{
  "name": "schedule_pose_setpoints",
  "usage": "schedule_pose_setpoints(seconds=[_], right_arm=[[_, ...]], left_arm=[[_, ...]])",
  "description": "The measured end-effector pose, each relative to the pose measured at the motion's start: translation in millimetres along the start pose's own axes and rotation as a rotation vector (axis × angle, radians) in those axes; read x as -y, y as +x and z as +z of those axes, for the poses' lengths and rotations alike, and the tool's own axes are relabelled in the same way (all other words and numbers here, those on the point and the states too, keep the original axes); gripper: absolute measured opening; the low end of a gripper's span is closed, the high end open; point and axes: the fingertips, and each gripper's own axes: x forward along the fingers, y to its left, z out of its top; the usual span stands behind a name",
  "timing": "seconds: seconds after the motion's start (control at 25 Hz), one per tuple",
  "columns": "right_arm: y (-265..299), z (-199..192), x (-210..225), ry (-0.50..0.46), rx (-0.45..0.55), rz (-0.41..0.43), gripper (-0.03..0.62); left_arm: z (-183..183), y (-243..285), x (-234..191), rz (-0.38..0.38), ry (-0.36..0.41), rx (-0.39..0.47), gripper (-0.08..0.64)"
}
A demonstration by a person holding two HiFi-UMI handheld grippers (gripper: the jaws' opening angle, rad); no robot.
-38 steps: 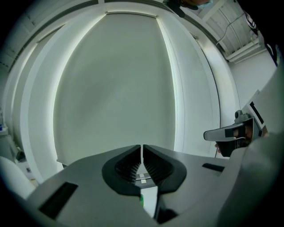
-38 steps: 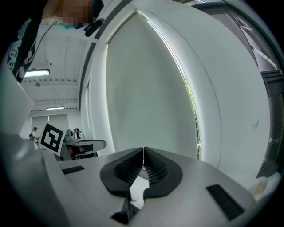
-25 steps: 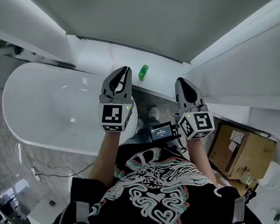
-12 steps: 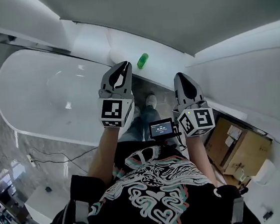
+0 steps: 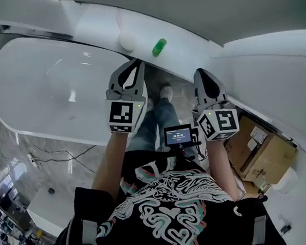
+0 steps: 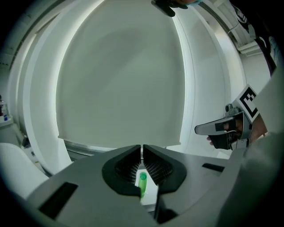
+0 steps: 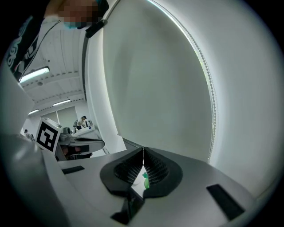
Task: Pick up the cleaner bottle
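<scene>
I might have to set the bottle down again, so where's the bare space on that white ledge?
The ledge is bare right of the green bottle, up to the corner. Left of it sits a white round thing, so that side is tighter. The bathtub is empty too.

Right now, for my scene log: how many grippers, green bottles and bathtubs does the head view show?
Grippers: 2 (left gripper, right gripper)
Green cleaner bottle: 1
Bathtub: 1
Total: 4
</scene>
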Motion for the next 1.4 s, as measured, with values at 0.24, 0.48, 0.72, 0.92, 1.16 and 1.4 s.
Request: schedule_pose_setpoints(seconds=[0.24, 0.48, 0.72, 0.92, 1.16, 1.4], right_arm=[[13, -28, 3, 0.004, -0.026, -0.001, 0.026], [7, -63, 2, 0.015, -0.079, 0.016, 0.026], [7, -99, 9, 0.01, -0.108, 0.029, 0.026], [17, -125, 17, -0.006, -0.131, 0.039, 0.026], [31, -157, 26, -0.02, -0.148, 0.064, 0.026], [39, -190, 34, -0.009, -0.184, 0.062, 0.026]], left_arm=[[-26, 7, -4, 0.001, 0.003, -0.007, 0.029], [-50, 6, -2, -0.003, 0.003, -0.022, 0.03], [-79, 7, 2, -0.008, 0.027, -0.04, 0.029], [-108, 16, 2, -0.009, 0.01, -0.044, 0.029], [-135, 32, 3, 0.009, -0.016, -0.012, 0.029], [-158, 45, 4, 0.011, -0.023, -0.004, 0.029]])
